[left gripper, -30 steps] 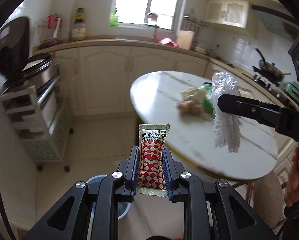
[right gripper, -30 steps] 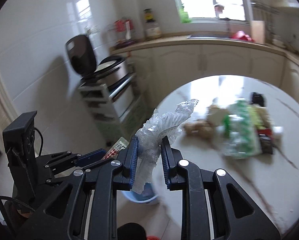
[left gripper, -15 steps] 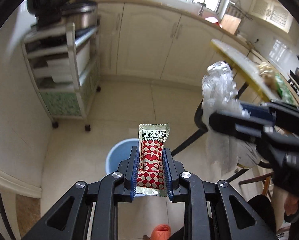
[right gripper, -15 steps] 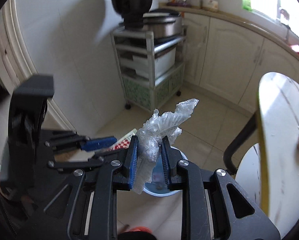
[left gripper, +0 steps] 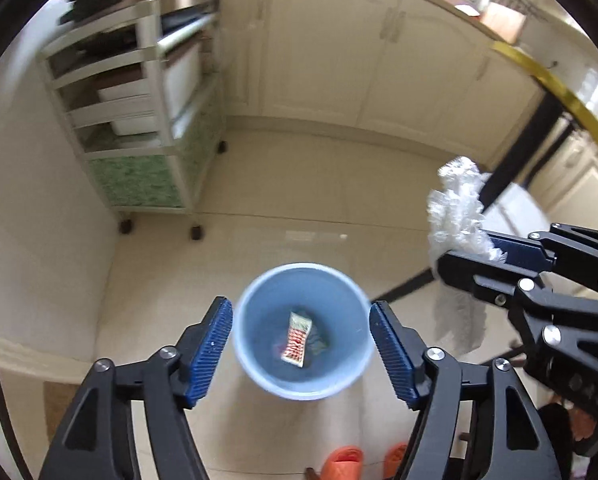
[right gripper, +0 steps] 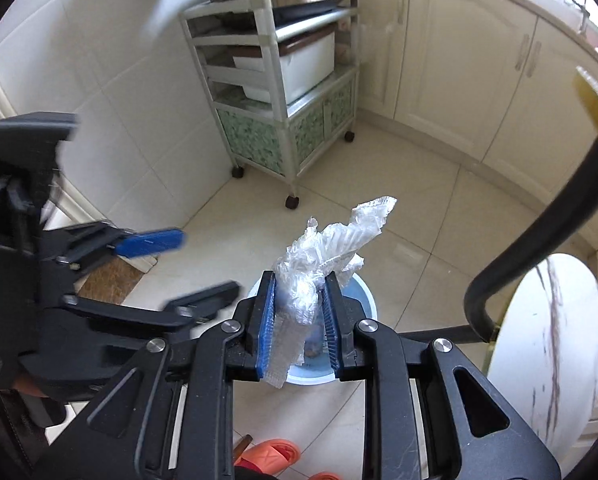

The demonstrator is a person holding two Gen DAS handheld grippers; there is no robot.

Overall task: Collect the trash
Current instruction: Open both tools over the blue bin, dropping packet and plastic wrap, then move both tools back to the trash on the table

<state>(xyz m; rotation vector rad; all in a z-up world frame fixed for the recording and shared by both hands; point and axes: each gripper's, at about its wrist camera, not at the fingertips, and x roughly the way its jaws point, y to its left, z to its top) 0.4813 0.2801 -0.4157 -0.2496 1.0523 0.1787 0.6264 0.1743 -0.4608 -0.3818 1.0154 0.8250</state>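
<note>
Left wrist view: my left gripper (left gripper: 301,336) has just been opening, nothing between its jaws. Below it the blue bin (left gripper: 259,376) holds the red checked wrapper (left gripper: 297,340) atop other, blurred scraps, perhaps more wrappers. My right gripper (right gripper: 299,316) clenches crumpled clear plastic (right gripper: 331,240) above the bin.

Both wrist views steeply above bin (left gripper: 303,330)

Red-and-white checked wrapper (left gripper: 297,338), pale blue bin (left gripper: 255,376), clear crinkled plastic (right gripper: 323,256), orange slippers (left gripper: 341,462)
</note>
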